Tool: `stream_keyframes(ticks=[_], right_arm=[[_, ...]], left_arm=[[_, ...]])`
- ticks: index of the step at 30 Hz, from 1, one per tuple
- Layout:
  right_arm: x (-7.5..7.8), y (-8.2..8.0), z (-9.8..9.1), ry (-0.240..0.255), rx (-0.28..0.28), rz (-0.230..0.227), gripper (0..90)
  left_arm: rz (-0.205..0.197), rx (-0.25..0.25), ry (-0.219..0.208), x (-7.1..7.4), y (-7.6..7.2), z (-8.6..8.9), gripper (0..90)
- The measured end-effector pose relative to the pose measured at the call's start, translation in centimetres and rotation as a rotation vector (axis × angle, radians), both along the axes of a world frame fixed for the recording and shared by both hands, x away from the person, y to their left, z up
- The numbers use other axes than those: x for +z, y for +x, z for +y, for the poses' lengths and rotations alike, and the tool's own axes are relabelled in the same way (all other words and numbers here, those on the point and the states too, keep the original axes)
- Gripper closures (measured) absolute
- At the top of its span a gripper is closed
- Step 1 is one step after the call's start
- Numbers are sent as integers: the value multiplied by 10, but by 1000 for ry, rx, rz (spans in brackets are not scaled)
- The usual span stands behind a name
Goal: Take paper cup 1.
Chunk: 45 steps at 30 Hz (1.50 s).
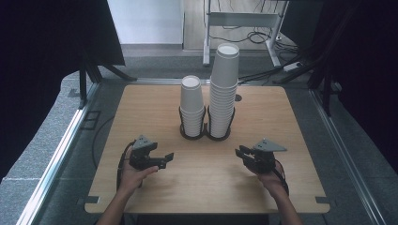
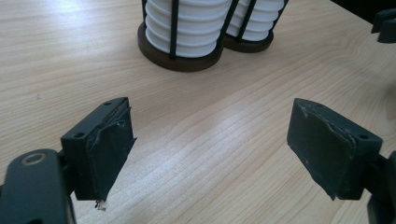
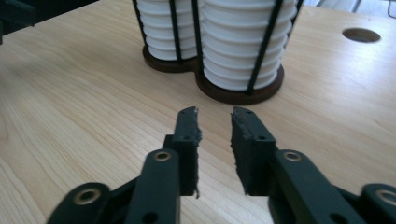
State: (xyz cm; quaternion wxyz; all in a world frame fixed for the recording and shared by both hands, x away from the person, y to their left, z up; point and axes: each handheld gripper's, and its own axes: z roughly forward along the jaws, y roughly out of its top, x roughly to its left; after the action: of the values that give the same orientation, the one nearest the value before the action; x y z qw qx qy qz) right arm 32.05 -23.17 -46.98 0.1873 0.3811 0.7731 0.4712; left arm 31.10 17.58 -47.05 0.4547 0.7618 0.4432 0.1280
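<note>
Both grippers sit on the person's side of the wire holder [image 1: 205, 135] with 2 upright cup stacks: the left gripper [image 1: 167, 158], spread wide and empty, is nearer the short stack [image 1: 192, 105], and the right gripper [image 1: 240, 153], narrowed to a slit on nothing, is nearer the tall stack [image 1: 224, 84]

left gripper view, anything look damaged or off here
On the left hand-held gripper the pads look worn: rubber edges ragged and peeling, a pale scrap hanging at one lower tip. The cup stacks stand straight in their holder.
</note>
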Motion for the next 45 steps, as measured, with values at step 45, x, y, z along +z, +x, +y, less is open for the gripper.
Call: stream_keyframes(ticks=[45], right_arm=[[38,77,104,81,202,-27,900]], left_arm=[[-114,-16,-33,83,83,-39,111]])
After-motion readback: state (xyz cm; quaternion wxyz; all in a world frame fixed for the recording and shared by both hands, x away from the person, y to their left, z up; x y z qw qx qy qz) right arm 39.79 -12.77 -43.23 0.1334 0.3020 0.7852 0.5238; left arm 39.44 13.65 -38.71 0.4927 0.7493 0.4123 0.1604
